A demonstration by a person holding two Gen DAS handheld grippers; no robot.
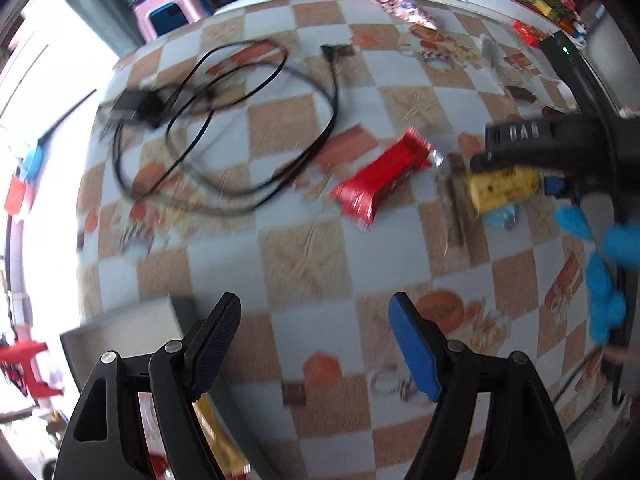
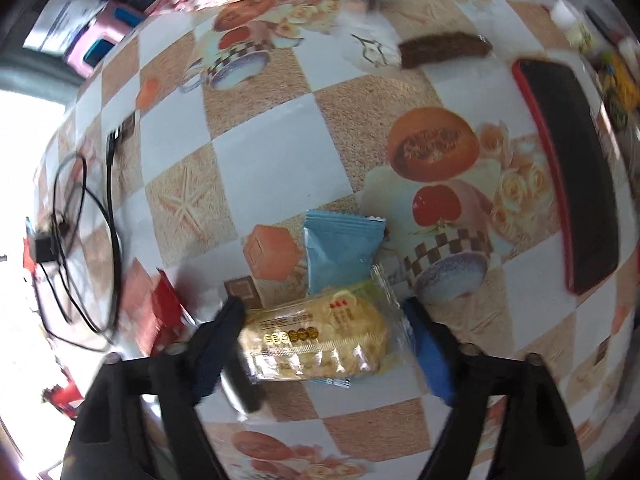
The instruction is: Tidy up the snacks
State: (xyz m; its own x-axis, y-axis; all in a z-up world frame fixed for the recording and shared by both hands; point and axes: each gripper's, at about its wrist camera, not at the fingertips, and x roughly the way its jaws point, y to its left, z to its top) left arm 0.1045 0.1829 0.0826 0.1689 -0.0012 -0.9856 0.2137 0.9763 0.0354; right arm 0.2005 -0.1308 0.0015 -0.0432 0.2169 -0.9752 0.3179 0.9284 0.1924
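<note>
My right gripper [image 2: 324, 314] points down at the table, its pads against the two ends of a clear-wrapped yellow biscuit pack [image 2: 316, 340]. That pack lies partly over a light blue packet [image 2: 340, 256]. The left wrist view shows the same right gripper [image 1: 516, 176] at the right with the yellow pack [image 1: 504, 190] between its fingers and a blue-gloved hand [image 1: 616, 240] behind it. A red snack bar [image 1: 384, 178] lies just left of it. My left gripper [image 1: 315, 308] hangs open over the checked tablecloth [image 1: 304, 256], with nothing between its fingers.
Black cables with an adapter [image 1: 224, 128] sprawl at the far left. A brown bar [image 2: 444, 50] and a red-rimmed black tray [image 2: 572, 168] lie to the right. More snacks [image 1: 408, 8] line the far edge. A grey box [image 1: 124, 332] and a yellow packet [image 1: 216, 432] sit beside my left gripper.
</note>
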